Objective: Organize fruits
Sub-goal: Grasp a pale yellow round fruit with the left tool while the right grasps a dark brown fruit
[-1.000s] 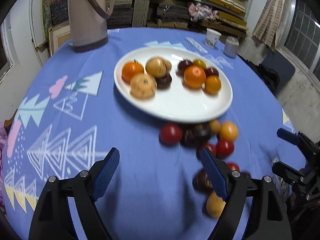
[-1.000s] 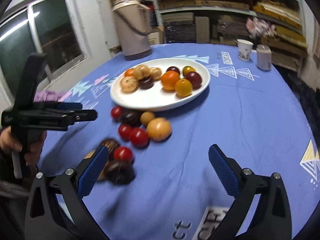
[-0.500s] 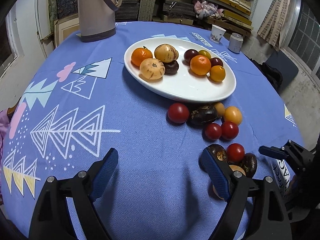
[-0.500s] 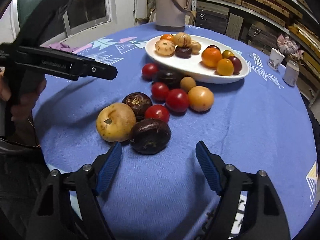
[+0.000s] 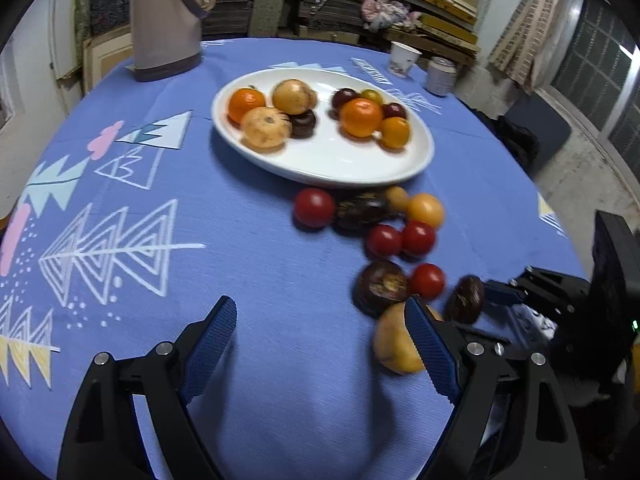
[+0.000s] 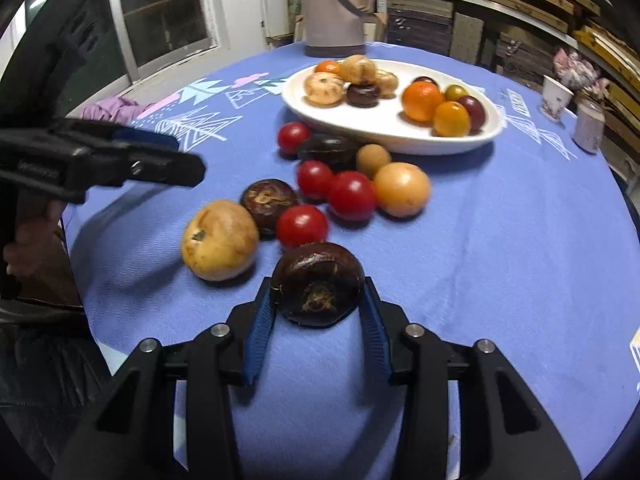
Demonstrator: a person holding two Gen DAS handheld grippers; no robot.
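Fruits on the cloth: a loose cluster is lying on the blue-clothed surface (image 6: 520, 248) just in front of the white plate (image 6: 400, 142), left to right in the right wrist view.
Tan fruit (image 6: 219, 240): sitting at the left end of the cluster, touching the dark brown fruit behind it (image 6: 269, 202).
Red tomatoes: one (image 6: 302, 226) is resting between the dark fruits; three more (image 6: 352, 195) are lying further back toward the plate.
Dark fruit at the front (image 6: 318, 284): sitting between the blue pads of the right gripper (image 6: 318, 312), still on the cloth (its stem scar is facing the camera).
Yellow-orange fruit (image 6: 402, 189): lying at the right edge of the cluster, with a smaller tan one (image 6: 373, 159) just behind it.
Plate contents: oranges (image 6: 422, 101), pale speckled fruits (image 6: 324, 88) and dark plums (image 6: 472, 111) are sitting in two groups.
Left gripper (image 5: 320, 344): its fingers are standing wide apart over bare cloth, nothing between them; the right finger (image 5: 430, 350) is covering part of the tan fruit (image 5: 394, 344) in its own view.
Right gripper: its fingers are closing narrow on the front dark fruit, both pads looking to be against its sides.
Background: a beige thermos jug (image 6: 332, 4) is standing beyond the plate, a paper cup (image 6: 555, 98) and a small jar (image 6: 588, 128) far right.
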